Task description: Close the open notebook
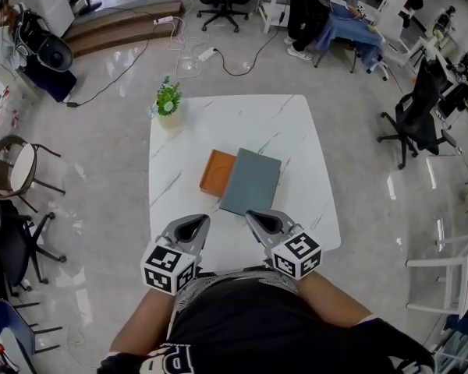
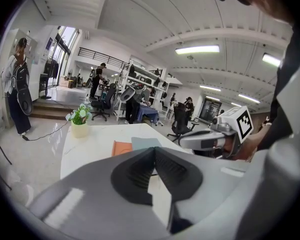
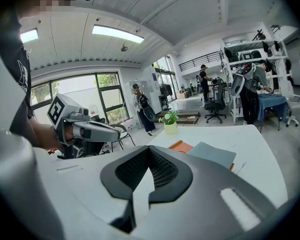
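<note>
So the notebook [image 1: 242, 179] sits pretty much in the middle of the white marble tabletop [image 1: 296, 146], lying flat. From the head view it shows a grey cover [image 1: 251, 181] on the right and an orange part [image 1: 218, 172] sticking out on the left. The right gripper view also catches a thin orange sliver under the grey's far edge. I honestly can't tell whether it's lying open or is already folded over.

Both tools hang low at the near edge of the tabletop, right in front of the person's torso. The left tool [image 1: 203, 220] has its jaws together at the tips with nothing between them, and it's well apart from the notebook. The right tool [image 1: 252, 215] is the same deal, tips pressed together and empty. Its tip lines up just beside the near edge of the grey cover, though I can't tell if it's actually touching.

A small potted plant [image 1: 168, 104] sits at the far left corner of the tabletop, well apart from the notebook.
</note>
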The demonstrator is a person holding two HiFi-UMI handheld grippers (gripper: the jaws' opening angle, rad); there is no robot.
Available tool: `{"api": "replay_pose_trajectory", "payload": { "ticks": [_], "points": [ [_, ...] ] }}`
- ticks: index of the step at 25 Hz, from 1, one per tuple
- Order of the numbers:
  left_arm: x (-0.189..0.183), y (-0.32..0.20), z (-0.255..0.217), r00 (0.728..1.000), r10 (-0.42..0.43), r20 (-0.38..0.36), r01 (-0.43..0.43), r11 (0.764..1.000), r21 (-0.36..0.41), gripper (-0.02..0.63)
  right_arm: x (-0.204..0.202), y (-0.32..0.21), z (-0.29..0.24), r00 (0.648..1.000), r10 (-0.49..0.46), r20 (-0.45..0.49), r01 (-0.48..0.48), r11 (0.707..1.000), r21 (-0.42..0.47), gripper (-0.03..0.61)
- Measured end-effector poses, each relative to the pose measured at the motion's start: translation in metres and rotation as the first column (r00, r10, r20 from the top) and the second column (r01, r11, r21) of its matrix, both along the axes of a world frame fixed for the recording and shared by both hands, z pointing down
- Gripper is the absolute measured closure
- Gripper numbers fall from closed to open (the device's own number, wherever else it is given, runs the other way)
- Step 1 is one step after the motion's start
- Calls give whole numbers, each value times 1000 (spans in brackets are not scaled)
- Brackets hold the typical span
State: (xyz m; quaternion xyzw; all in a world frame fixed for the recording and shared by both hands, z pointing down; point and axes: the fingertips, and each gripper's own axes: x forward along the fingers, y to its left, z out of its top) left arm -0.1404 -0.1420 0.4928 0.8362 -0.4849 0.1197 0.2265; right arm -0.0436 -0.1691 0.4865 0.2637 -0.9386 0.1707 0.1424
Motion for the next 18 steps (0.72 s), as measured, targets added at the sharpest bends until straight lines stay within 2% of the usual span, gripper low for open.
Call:
{"api": "replay_pose_trajectory", "payload": {
  "ticks": [18],
  "points": [
    [10,2,-3,1000,17,-1,-17,1000,1,555,8,5,3,1000,2,-14,-2,1000,-6,578]
  ]
}}
